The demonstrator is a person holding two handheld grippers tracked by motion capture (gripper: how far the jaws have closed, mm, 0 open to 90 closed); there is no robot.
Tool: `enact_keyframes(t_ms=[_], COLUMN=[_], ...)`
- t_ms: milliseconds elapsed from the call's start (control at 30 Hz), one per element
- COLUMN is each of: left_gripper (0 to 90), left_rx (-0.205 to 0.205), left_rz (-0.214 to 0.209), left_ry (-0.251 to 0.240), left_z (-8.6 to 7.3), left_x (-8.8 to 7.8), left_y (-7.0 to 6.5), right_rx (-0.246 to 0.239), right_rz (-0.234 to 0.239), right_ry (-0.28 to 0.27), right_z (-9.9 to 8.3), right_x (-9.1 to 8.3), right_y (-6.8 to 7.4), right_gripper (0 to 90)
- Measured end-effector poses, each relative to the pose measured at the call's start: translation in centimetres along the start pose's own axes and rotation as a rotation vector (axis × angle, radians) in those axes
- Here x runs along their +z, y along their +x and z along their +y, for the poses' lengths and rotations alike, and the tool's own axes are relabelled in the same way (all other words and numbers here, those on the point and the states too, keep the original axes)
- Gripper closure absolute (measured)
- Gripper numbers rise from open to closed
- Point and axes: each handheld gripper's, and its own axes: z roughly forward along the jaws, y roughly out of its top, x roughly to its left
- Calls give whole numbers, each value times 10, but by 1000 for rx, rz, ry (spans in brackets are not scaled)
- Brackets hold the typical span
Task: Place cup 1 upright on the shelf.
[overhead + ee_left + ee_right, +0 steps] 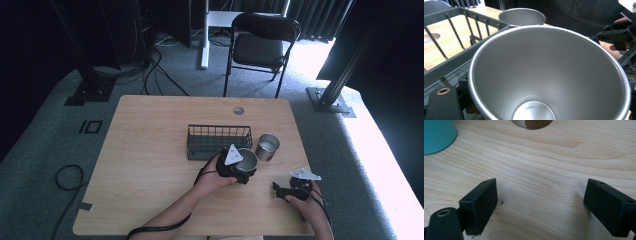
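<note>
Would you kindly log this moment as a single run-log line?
left gripper: shut on metal cup, beside wire basket | right gripper: open, over bare table | second cup: standing right of basket

pale wood-grain table (150,150) with wavy brown lines, clearest in the right gripper view; dark grey wire basket (218,141) with thin vertical bars; two plain silver-grey metal cups, the near cup (247,160) with a matt, brushed-looking inside and a brighter rim and base, the far cup (267,146) of the same silver-grey. left gripper (240,172) and right gripper (282,190) black, each topped by a light grey three-cornered plate, the right gripper's pads (481,202) matt black with a brass-coloured ring at the lower left corner. at the top edge of the right gripper view, a teal thing (437,135) and a cream-and-brown thing (532,123); the floor (45,135) is dull grey-green and the folding chair (260,45) black.
</note>
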Motion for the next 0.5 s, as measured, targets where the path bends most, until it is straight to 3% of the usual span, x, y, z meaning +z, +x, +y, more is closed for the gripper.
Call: enact_keyframes(t_ms=[300, 500], left_gripper=[137, 137], left_rx=[21, 13], left_rz=[-31, -34], left_ry=[-18, -33], left_z=[15, 22], left_x=[-9, -18], left_y=[-4, -5], right_rx=[-3, -1], right_rz=[-1, -1], right_ry=[-1, 0], right_z=[0, 0], right_x=[0, 0], right_y=[0, 0], right_gripper=[115, 115])
